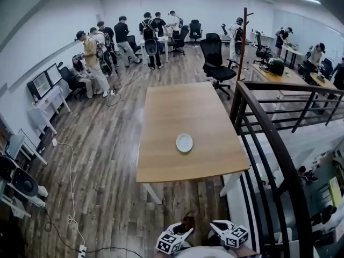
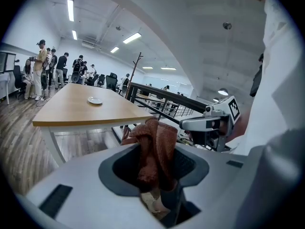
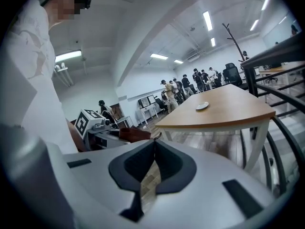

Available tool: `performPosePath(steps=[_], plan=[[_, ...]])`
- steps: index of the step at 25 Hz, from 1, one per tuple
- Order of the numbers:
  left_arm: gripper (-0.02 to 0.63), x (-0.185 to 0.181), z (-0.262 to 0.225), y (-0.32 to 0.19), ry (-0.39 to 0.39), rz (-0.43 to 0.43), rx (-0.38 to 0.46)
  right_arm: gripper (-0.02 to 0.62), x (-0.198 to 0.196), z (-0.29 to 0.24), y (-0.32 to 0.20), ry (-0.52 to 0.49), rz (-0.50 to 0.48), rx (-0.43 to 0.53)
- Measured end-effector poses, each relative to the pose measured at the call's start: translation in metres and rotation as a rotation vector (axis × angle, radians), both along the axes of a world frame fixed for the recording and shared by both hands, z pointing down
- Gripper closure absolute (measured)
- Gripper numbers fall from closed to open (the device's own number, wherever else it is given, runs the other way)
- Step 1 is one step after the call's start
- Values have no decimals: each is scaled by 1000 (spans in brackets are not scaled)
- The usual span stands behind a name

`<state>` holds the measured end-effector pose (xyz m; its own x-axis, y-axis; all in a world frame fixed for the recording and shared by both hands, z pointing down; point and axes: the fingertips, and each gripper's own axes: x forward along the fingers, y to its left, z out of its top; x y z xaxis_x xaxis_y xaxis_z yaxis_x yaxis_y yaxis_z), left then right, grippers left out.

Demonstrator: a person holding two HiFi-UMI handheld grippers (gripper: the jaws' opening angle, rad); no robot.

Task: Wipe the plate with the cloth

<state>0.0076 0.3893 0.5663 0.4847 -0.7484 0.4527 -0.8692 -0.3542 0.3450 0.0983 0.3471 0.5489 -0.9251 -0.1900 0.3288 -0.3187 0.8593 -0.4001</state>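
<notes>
A small white plate [image 1: 184, 142] lies on the wooden table [image 1: 161, 160], toward its near right part. The table is some way ahead of both grippers, which sit low and close to my body. My left gripper [image 2: 155, 149] is shut on a rust-brown cloth [image 2: 153, 144] that bunches up above its jaws; the same cloth [image 1: 188, 221] shows in the head view. To its right my right gripper [image 3: 154, 143] is shut with nothing in it. The plate [image 2: 95, 100] looks far off in the left gripper view, and the plate [image 3: 202, 106] equally far in the right gripper view.
A dark curved stair railing [image 1: 269, 144] runs along the table's right side. Several people [image 1: 97, 52] stand at desks far back left. Black office chairs [image 1: 215, 58] stand beyond the table. Cables [image 1: 70, 198] trail over the wood floor on the left.
</notes>
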Motion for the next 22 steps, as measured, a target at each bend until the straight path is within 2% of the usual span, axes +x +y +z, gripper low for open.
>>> performPosePath(steps=[6, 12, 18, 22], plan=[[436, 6, 4, -11, 1, -8, -7, 581, 9, 9, -8, 35, -8, -13], [437, 14, 4, -42, -37, 1, -36, 581, 9, 10, -52, 16, -18, -24], [436, 32, -21, -104, -40, -21, -15, 581, 18, -2, -112, -4, -60, -1], [436, 36, -30, -144, -71, -46, 4, 581, 14, -11, -145, -35, -109, 19]])
